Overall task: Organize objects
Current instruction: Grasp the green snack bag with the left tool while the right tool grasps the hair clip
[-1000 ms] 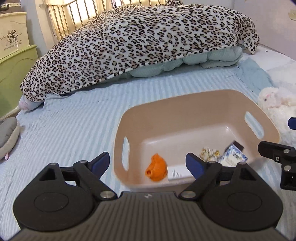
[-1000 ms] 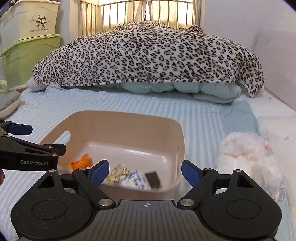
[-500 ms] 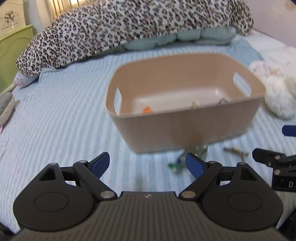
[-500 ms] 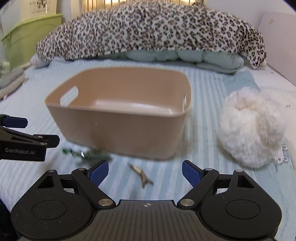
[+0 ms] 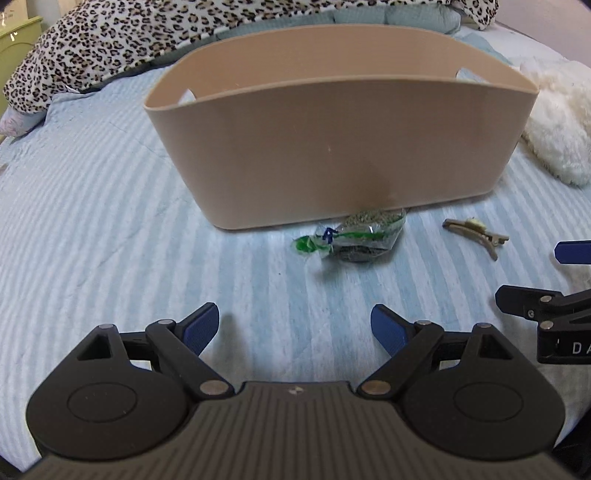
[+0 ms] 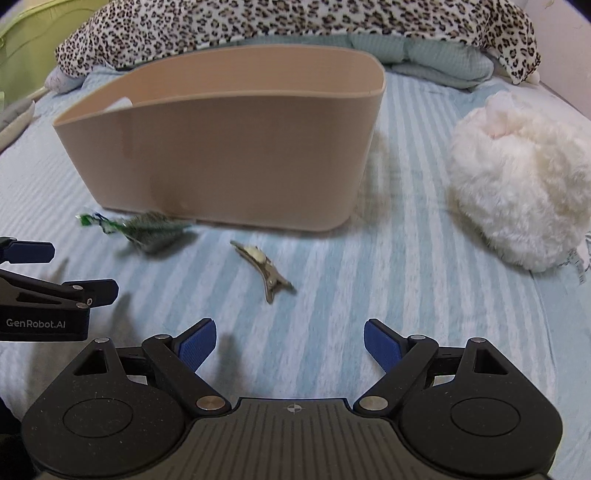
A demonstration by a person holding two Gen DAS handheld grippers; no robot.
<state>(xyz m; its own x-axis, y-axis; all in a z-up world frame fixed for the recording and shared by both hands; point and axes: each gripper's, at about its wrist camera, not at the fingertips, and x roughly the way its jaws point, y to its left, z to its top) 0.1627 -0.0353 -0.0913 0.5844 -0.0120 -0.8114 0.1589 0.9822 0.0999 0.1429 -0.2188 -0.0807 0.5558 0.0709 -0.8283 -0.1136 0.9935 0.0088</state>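
A tan plastic basket (image 5: pixel 332 147) (image 6: pixel 229 155) stands on the striped blue bed; its inside is hidden from this low angle. A clear packet with green print (image 5: pixel 354 236) (image 6: pixel 144 229) lies against the basket's near wall. A tan hair clip (image 5: pixel 476 234) (image 6: pixel 264 269) lies on the sheet to its right. My left gripper (image 5: pixel 297 326) is open and empty, low over the sheet in front of the packet. My right gripper (image 6: pixel 290 341) is open and empty, just short of the hair clip. Each gripper shows at the edge of the other's view.
A white fluffy plush (image 6: pixel 517 188) (image 5: pixel 554 114) lies right of the basket. A leopard-print blanket (image 6: pixel 295 22) over a pale blue duvet is heaped behind it. A green storage box (image 6: pixel 22 33) stands at the far left.
Both grippers have dropped from above the basket to low over the sheet in front of it. The packet and hair clip came into view; the basket's contents are now hidden.
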